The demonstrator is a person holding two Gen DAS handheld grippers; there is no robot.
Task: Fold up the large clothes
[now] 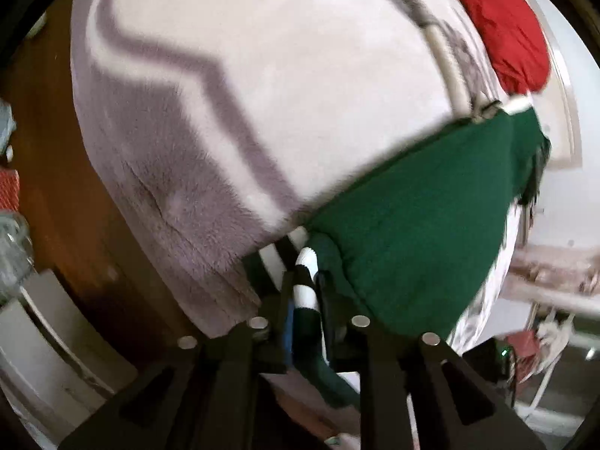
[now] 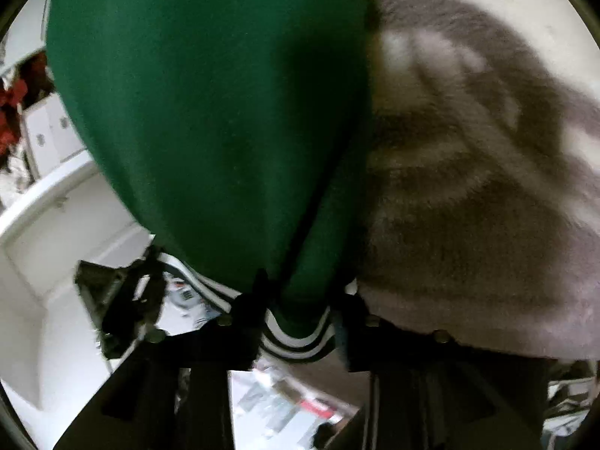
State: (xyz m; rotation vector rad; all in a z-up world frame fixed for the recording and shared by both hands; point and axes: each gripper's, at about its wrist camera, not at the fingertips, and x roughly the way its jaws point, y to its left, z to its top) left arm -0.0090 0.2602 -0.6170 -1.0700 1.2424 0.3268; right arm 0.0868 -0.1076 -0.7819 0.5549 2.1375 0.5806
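the person is folding a big green sweater (image 1: 423, 210) on a fluffy grey and white blanket (image 1: 232, 86) that is covering a bed. the sweater is lying at the edge of the blanket, with part of it hanging off the side.

the left gripper (image 1: 305, 292) is squeezing narrow on the stripy green and white band (image 1: 305, 281) at the sweater's edge. the band is sitting right between the two black fingers, so this one is holding the sweater.

the right gripper (image 2: 298, 311) is half wide. another stripy edge (image 2: 296, 332) of the same sweater is bunching between its fingers and the green cloth is pulling up from there. it looks like it is holding that thick bit, though the picture is blurry.

so it seems both tongs are holding the stripy bottom edge, one at each end, and the fold is just getting going. for the next move, both hands are going to need to lift together and carry the edge over the green part, keeping the cloth flat and staying tight so it is not slipping out.

counting things: one green sweater, one fluffy blanket, two grippers, and one red cloth (image 1: 502, 26) lying far off on the other side of the bed. there is messy stuff on the floor that is too blurry to count.
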